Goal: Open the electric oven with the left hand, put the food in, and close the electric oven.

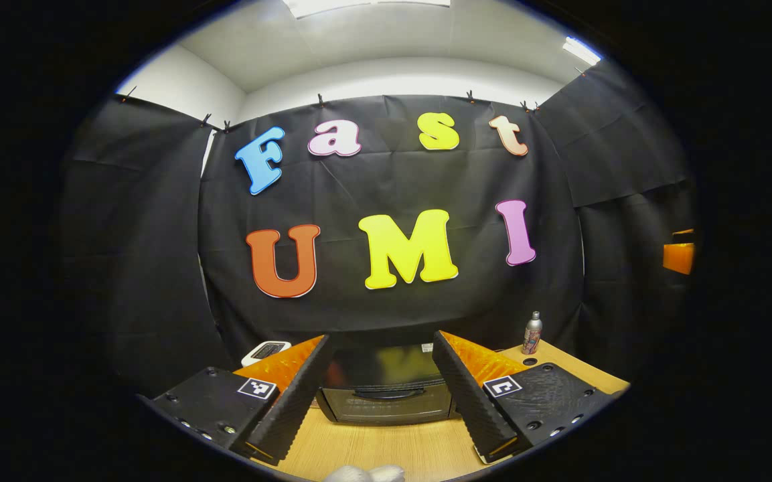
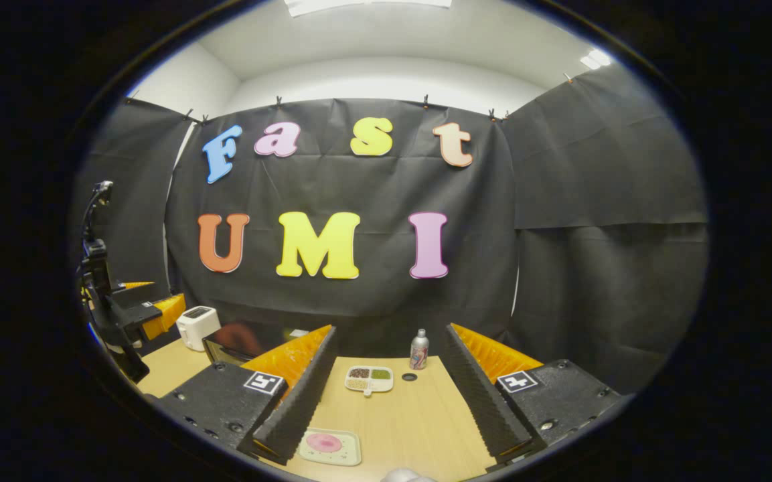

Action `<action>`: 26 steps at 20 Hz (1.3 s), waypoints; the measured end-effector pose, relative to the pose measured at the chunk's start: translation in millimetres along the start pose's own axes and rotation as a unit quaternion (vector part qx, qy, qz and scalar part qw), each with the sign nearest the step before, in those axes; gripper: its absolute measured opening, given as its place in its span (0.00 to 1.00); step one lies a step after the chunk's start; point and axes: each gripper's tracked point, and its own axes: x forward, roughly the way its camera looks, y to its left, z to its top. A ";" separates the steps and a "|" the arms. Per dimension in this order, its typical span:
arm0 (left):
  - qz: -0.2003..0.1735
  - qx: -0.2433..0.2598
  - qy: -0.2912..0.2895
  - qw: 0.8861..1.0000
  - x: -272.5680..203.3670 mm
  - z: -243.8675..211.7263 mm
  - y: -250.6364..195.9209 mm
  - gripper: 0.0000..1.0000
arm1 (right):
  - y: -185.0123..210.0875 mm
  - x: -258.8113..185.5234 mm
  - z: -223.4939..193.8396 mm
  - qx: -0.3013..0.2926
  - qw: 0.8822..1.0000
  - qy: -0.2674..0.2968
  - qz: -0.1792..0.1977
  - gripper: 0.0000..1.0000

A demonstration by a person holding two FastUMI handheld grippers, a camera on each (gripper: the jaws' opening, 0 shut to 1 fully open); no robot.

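Note:
The black electric oven (image 1: 386, 402) stands on the wooden table straight ahead in the left gripper view, its door shut and its handle (image 1: 386, 393) across the top of the glass. My left gripper (image 1: 381, 348) is open, fingers framing the oven, nothing between them. In the right gripper view the oven (image 2: 235, 341) is partly hidden behind a finger. A pale tray with a pink piece of food (image 2: 329, 446) lies near my open right gripper (image 2: 391, 331). A white divided dish of food (image 2: 369, 379) sits farther back. The left gripper (image 2: 134, 311) also shows at far left.
A small metal bottle (image 2: 418, 349) stands at the back of the table beside a round hole (image 2: 409, 377). A white toaster (image 2: 197, 327) sits left of the oven. A white flat device (image 1: 265, 350) lies at the oven's left. Black cloth walls close the booth.

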 end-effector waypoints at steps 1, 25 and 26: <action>-0.002 0.000 0.000 1.000 6.9 -2.9 -1.4 0.96 | -2.1 -0.2 -0.8 -0.001 1.000 0.001 -0.003 0.96; -0.026 -0.021 0.158 0.987 159.6 -211.2 -24.8 0.96 | -51.8 -20.3 -35.2 0.008 0.995 0.068 -0.076 0.96; -0.026 -0.023 0.172 0.984 158.1 -215.2 -24.3 0.96 | -49.3 -19.8 -36.0 0.008 0.995 0.069 -0.072 0.96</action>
